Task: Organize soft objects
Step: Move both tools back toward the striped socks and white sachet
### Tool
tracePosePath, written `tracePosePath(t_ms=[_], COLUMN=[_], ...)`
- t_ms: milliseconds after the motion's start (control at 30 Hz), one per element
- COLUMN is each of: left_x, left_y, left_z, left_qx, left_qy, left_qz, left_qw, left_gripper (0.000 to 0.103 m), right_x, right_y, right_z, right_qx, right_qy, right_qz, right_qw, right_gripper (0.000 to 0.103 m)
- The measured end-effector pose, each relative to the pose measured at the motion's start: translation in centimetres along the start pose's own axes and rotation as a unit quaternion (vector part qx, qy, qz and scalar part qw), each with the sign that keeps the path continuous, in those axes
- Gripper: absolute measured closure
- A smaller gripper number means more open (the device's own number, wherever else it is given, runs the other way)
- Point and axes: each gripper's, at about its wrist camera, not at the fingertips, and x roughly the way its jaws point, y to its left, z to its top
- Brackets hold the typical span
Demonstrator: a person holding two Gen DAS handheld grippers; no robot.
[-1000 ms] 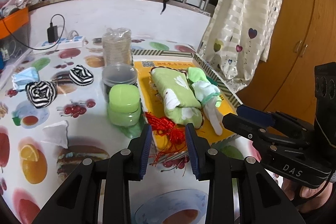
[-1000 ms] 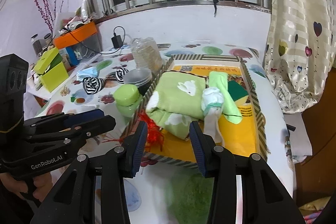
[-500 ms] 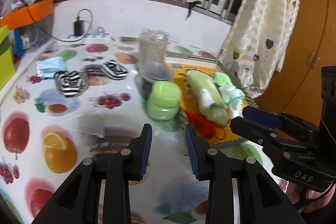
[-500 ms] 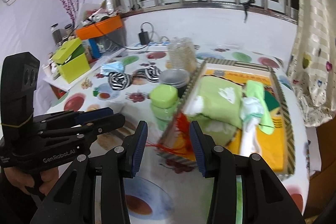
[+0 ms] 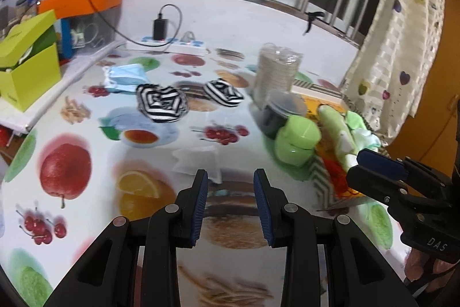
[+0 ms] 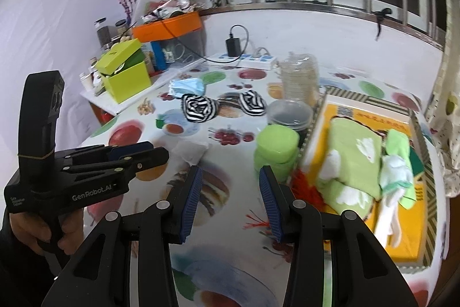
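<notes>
While you hold both claws over the fruit-print cloth, this is how the scene lies, biggest thing first.

Bench: the bench (image 5: 72, 151) carries everything, its cloth printed with apples, cherries and oranges.

Tray: the yellow-floored tray (image 6: 402, 220) sits at your right, already holding a folded green towel (image 6: 353, 163) and a rolled white-and-green cloth (image 6: 394, 174); a red tassel (image 6: 307, 189) spills over its near corner.

Striped pieces: two black-and-white striped soft bundles lie loose on the bench, the larger striped bundle (image 5: 161, 102) to the left and the smaller striped bundle (image 5: 224, 92) just right of it, apart from each other. Both look crumpled and limp, with no clear long axis.

Key relation: the bundles lie ahead of and left of your left claw (image 5: 231, 192), well apart from it, and farther still from your right claw (image 6: 230, 192); your left hand looks the nearer.

Other loose softs: a blue face mask (image 5: 123, 76) lies beyond the larger bundle; a white tissue-like scrap (image 5: 198, 160) lies just ahead of the left claw.

Clutter: a green lidded jar (image 5: 296, 140) and a dark tub (image 5: 280, 111) stand between bundles and tray.

Claws: both have their fingers spread apart and carry nothing.

Judgement: sorting seems partly done; the striped pieces appear next.
</notes>
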Motion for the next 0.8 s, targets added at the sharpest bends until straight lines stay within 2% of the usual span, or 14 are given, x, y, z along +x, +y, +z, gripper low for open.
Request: tracePosePath(t_ms=[467,800], left_x=[-0.2,1.2], left_y=[4.3,7.6], left_z=[0.6,0.9], left_qx=[-0.031,-0.056], left_qy=[-0.005,0.004], left_qz=[0.038,0.05], left_qw=[0.9988,0.9971], left_gripper=[0.071,0.071], right_x=[5.2,10.8], right_y=[2.9,4.2], right_z=[1.3,2.0], right_qx=[-0.032,-0.039], right_qy=[0.035,0.083], right_qz=[0.045,0.061], right_qw=[0.998,0.994], right_gripper=[0.06,0.06])
